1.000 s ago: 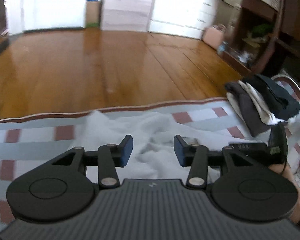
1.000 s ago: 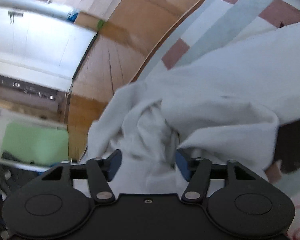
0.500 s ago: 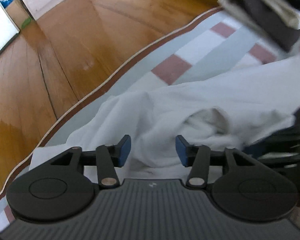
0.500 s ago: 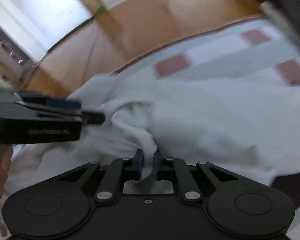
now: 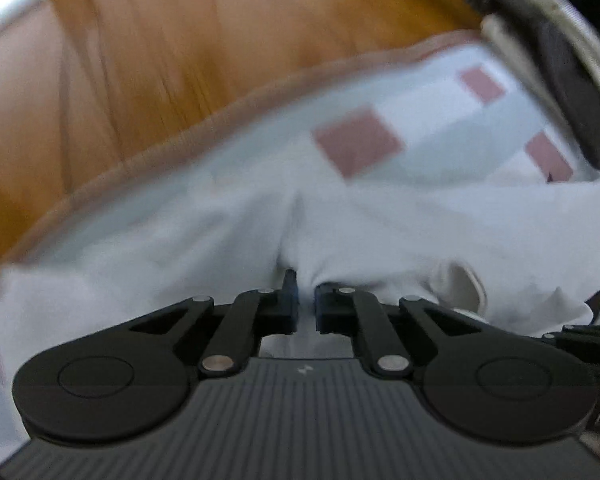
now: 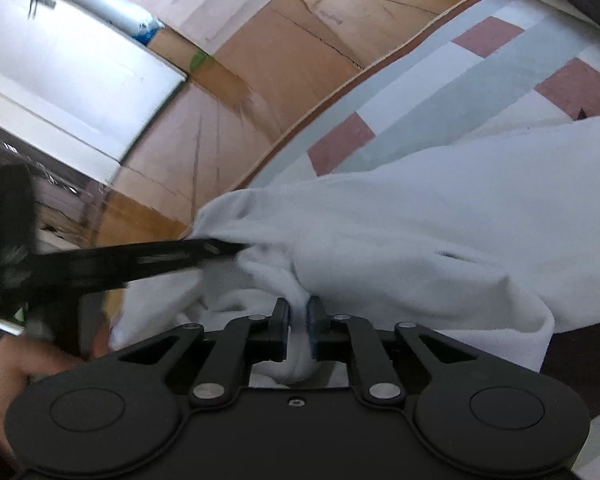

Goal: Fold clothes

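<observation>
A white garment [image 5: 420, 220] lies bunched on a checked bedspread [image 5: 356, 144]. My left gripper [image 5: 305, 300] is shut on a pinch of its cloth near the front edge; this view is blurred. In the right wrist view the same white garment [image 6: 440, 208] spreads to the right, and my right gripper [image 6: 297, 320] is shut on a fold of it. The left gripper [image 6: 220, 249] reaches in from the left there, its tips nipped on the garment's edge, held by a hand [image 6: 16, 364].
A pile of folded dark and cream clothes [image 5: 560, 64] sits at the bedspread's far right. Beyond the bed's piped edge [image 6: 340, 84] is wooden floor [image 5: 180, 60]. White cupboards and a cardboard box [image 6: 172, 44] stand far off.
My left gripper went from open to shut on the garment. The right gripper shut half a second ago, still holds its fold, and has swung its view left.
</observation>
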The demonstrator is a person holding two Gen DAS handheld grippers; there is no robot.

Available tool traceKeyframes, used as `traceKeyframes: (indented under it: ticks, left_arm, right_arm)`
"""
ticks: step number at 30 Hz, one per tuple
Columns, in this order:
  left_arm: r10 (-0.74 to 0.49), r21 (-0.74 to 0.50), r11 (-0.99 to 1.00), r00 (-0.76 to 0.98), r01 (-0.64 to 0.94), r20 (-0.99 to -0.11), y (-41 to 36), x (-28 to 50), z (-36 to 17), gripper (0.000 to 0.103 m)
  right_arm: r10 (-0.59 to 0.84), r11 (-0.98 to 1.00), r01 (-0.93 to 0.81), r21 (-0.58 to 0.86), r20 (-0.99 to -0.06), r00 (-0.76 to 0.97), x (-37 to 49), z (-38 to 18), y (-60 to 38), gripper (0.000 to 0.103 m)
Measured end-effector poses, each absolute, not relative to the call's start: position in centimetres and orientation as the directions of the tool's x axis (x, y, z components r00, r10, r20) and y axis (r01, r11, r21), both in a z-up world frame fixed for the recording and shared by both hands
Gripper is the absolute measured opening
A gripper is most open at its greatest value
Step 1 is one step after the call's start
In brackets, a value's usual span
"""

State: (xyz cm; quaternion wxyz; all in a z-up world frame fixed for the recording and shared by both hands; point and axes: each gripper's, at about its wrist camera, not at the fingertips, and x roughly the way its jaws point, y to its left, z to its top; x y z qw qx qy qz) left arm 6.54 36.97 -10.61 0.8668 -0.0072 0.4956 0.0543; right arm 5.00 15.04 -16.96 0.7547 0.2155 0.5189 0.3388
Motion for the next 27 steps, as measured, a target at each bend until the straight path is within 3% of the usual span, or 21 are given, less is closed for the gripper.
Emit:
traceKeyframes:
  ticks: [1, 2, 4, 7, 9, 13, 18, 20, 23, 26, 27]
  left_arm:
    - [0.105, 0.077, 0.994, 0.596, -0.073, -0.796, 36.4, 5.5, -8.4, 0.007]
    - [0.145, 0.128, 0.989, 0.664, -0.074, -0.734, 35.9, 4.5, -6.3, 0.007]
    - [0.254, 0.237, 0.962, 0.753, -0.134, -0.607, 35.0, 2.8, -2.2, 0.006]
    - [0.34, 0.196, 0.94, 0.813, -0.279, -0.473, 36.8, 0.2, 2.5, 0.006]
    - [0.388, 0.102, 0.917, 0.8, -0.386, -0.457, 39.5, -1.8, 3.4, 0.006]
    - [0.481, 0.087, 0.856, 0.726, -0.509, -0.492, 43.0, -5.7, -0.1, 0.006]
    - [0.427, 0.061, 0.876, 0.709, -0.479, -0.562, 46.6, -10.0, -6.8, 0.006]
    - [0.43, 0.075, 0.882, 0.731, -0.465, -0.53, 48.0, -9.9, -7.2, 0.006]
    - [0.382, -0.11, 0.857, 0.765, -0.503, -0.519, 50.5, -9.7, -6.4, 0.006]
    - [0.383, -0.131, 0.85, 0.77, -0.51, -0.511, 51.3, -8.9, -6.7, 0.006]
    - [0.384, -0.131, 0.849, 0.767, -0.512, -0.514, 51.4, -8.8, -7.0, 0.006]
  right_arm:
    - [0.742, 0.67, -0.267, 0.692, -0.627, 0.236, 5.2, -17.0, 14.7, 0.021]
    - [0.745, 0.668, -0.255, 0.699, -0.626, 0.233, 5.5, -16.9, 14.4, 0.046]
    - [0.743, 0.669, -0.241, 0.703, -0.617, 0.262, 6.0, -16.3, 13.5, 0.063]
    - [0.735, 0.671, -0.228, 0.706, -0.59, 0.335, 6.2, -15.3, 11.8, 0.068]
    - [0.74, 0.658, -0.192, 0.728, -0.578, 0.344, 6.2, -15.4, 10.9, 0.069]
    - [0.703, 0.701, -0.18, 0.69, -0.626, 0.338, 6.2, -15.7, 11.7, 0.069]
    - [0.566, 0.824, -0.234, 0.516, -0.733, 0.379, 5.3, -14.3, 12.5, 0.069]
    - [0.495, 0.869, -0.231, 0.438, -0.787, 0.369, 5.0, -13.9, 12.3, 0.069]
    - [0.395, 0.917, -0.193, 0.35, -0.866, 0.307, 5.3, -14.4, 12.4, 0.069]
    - [0.288, 0.953, -0.162, 0.254, -0.927, 0.238, 5.5, -14.8, 12.4, 0.069]
    - [0.305, 0.949, -0.139, 0.282, -0.933, 0.193, 5.5, -15.5, 12.2, 0.069]
